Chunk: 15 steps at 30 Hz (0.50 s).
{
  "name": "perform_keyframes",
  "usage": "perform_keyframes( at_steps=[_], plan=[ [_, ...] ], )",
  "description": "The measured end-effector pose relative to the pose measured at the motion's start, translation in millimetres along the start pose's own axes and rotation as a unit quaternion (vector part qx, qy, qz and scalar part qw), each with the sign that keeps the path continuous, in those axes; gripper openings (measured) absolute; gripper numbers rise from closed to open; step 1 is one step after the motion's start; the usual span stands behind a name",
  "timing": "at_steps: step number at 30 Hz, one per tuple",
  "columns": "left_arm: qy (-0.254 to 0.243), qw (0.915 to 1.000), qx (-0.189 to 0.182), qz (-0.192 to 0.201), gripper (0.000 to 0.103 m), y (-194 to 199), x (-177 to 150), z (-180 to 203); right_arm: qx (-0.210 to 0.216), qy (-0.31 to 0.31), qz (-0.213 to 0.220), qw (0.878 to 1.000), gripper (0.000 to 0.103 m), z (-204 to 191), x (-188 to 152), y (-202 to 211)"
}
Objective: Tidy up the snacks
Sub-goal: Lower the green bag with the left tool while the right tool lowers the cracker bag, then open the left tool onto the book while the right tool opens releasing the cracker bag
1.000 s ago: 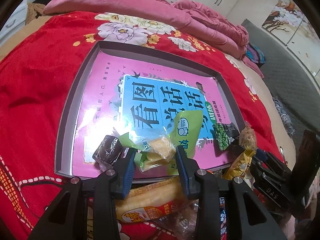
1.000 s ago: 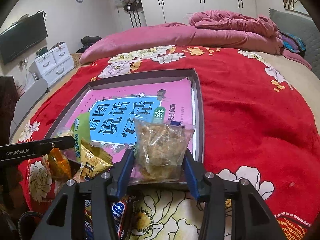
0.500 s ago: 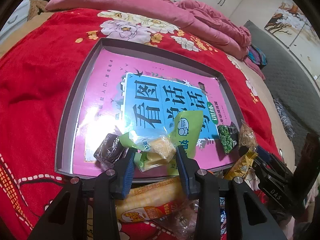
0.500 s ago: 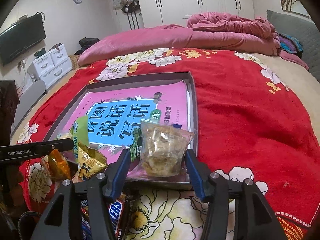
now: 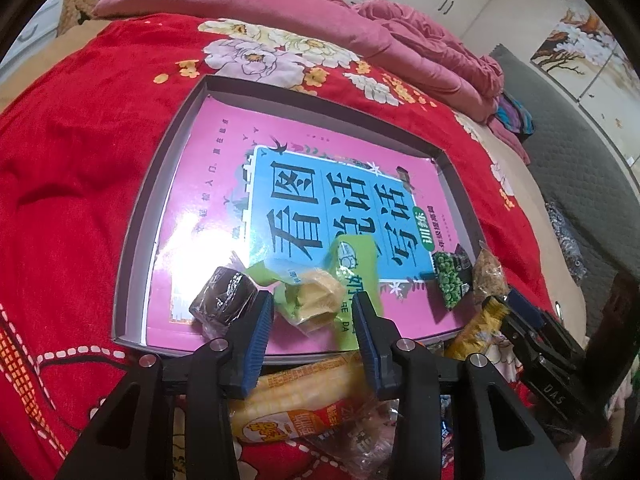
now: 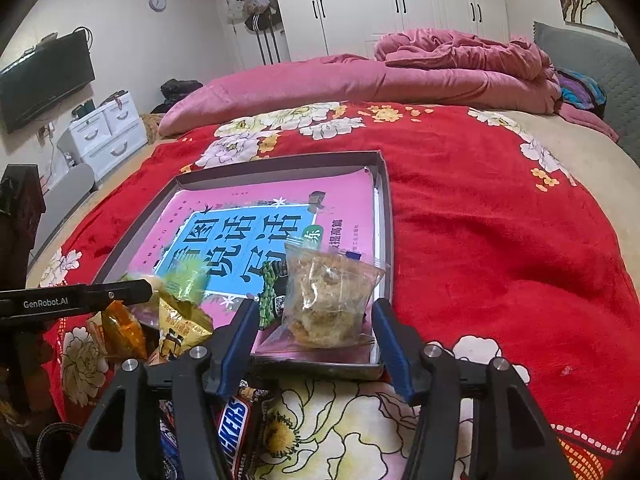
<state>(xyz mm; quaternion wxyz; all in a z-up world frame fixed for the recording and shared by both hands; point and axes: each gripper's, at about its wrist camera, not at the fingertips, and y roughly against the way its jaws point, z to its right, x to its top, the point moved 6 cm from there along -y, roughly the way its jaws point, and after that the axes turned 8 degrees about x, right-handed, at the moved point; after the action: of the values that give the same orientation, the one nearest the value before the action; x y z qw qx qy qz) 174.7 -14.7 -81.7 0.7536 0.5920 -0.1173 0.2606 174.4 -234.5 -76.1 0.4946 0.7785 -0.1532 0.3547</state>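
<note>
Releasing: right gripper (image 6: 314,344) just opening off the clear snack bag (image 6: 326,300) laid in the tray (image 6: 386,216), left gripper (image 5: 314,320) narrowly straddling a yellow snack (image 5: 316,296), grip uncertain.

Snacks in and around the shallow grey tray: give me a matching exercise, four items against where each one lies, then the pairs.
Items:
1. dark brown wrapped cake
2. clear bag of brown crumbly snack
3. black-and-green pea packet
4. brown Snickers bar

Places:
A. on the floral blanket, outside the tray
B. in the tray, between the right claw's open blue pads
C. in the tray, just left of the left claw
D. in the tray, directly left of the clear bag

Pairs: 1-C, 2-B, 3-D, 4-A
</note>
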Motion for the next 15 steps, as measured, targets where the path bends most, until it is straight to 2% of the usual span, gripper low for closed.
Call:
perform_keyframes(
  at_steps=[8,15],
  plan=[
    [0.002,1.0000,-0.004,0.002,0.045,3,2,1,0.006,-0.006,0.002,1.000,0.059,2,1,3],
    [0.008,0.9999,-0.008,0.004,0.047,8,3,-2,0.020,0.015,-0.012,1.000,0.060,-11,-3,-3]
  ],
)
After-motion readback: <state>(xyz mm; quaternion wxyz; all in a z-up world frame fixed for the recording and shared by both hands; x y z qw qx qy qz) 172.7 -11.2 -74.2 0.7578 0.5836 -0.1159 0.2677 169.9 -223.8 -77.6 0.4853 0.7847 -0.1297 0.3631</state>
